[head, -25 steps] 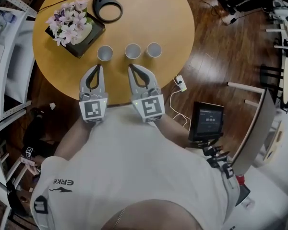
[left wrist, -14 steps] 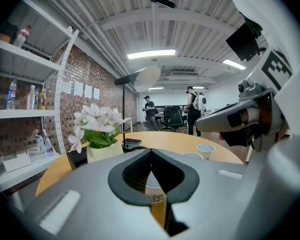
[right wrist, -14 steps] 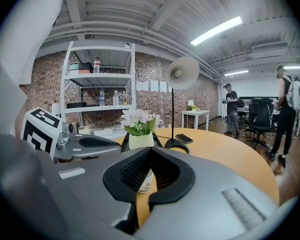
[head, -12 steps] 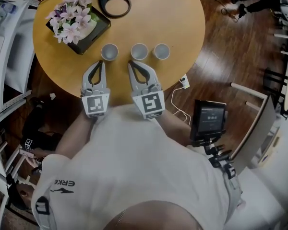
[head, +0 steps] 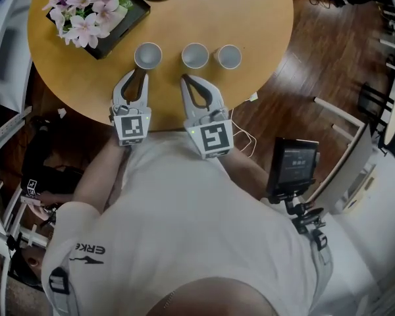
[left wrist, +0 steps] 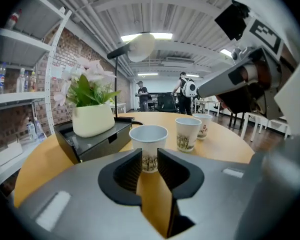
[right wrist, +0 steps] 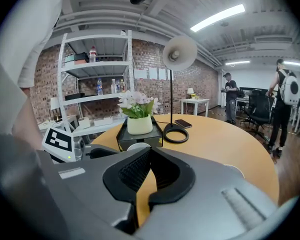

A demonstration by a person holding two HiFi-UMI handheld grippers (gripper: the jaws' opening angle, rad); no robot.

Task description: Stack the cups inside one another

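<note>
Wooden table (head: 263,25): round, warm yellow top, and everything I'm working with sits along the edge nearest me.
Black tray (head: 133,10): far left of the table, with pink and white flowers (head: 79,15) in it.
Left gripper (head: 137,75): jaws have just been opening and now stand a narrow gap apart. I see only bare tabletop between them. The tips point at the left cup (head: 147,54) and stop just short of it.
Right gripper (head: 187,79): jaws together, nothing held, tips near the middle cup (head: 195,55) but not touching it.
Left cup: upright, mouth up, dead ahead in my left gripper view.
Middle cup: upright, apart from both neighbours.
Right cup (head: 229,56): upright, closest to the table's right edge, standing alone like the others.
</note>
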